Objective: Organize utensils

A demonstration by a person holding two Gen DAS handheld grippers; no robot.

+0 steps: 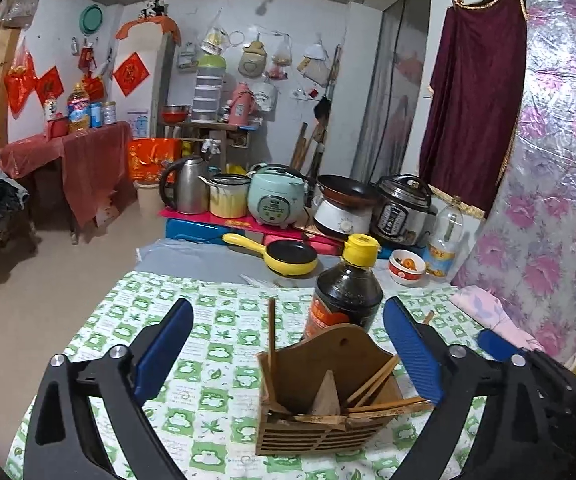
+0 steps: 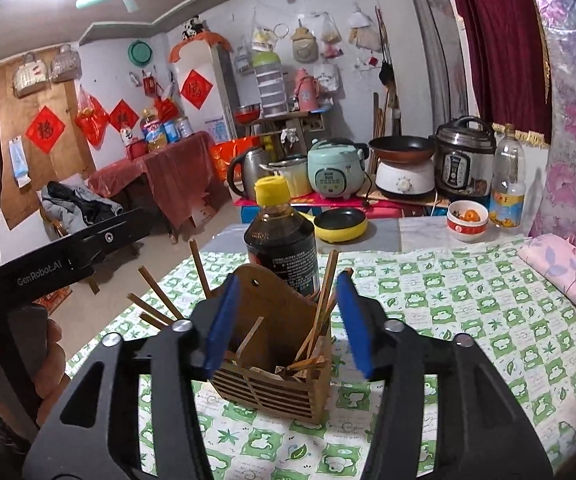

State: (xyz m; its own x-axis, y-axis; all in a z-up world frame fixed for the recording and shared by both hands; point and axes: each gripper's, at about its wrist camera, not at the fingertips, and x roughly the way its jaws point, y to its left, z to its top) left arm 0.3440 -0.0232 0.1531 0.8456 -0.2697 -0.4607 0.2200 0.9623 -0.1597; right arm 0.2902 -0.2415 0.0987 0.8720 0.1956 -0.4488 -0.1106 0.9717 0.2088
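Standing on the green-checked cloth of the table (image 1: pixel 215 344), the wooden utensil holder (image 1: pixel 324 400) serves as the reference for all positions below. Chopsticks (image 1: pixel 372 384) lie inside the wooden utensil holder, most leaning toward one corner and one standing nearly upright; none are visible on the cloth beside it. A dark sauce bottle (image 1: pixel 346 296) with a yellow cap stands directly behind the holder, touching it or nearly so. The left tool (image 1: pixel 288 344) is spread wide, empty, and held just short of the holder. The right tool (image 2: pixel 288 320) is also spread and empty, its blue pads flanking the upper part of the holder without visibly touching it. Judged from this layout, the collection step appears largely complete, and the step in hand is either squaring the leaning chopsticks or gripping the holder for relocation; which one cannot be determined. The next move calls for closing the right tool gently on the holder walls, keeping clear of the projecting chopstick ends, and avoiding any push rearward that could tip the bottle.
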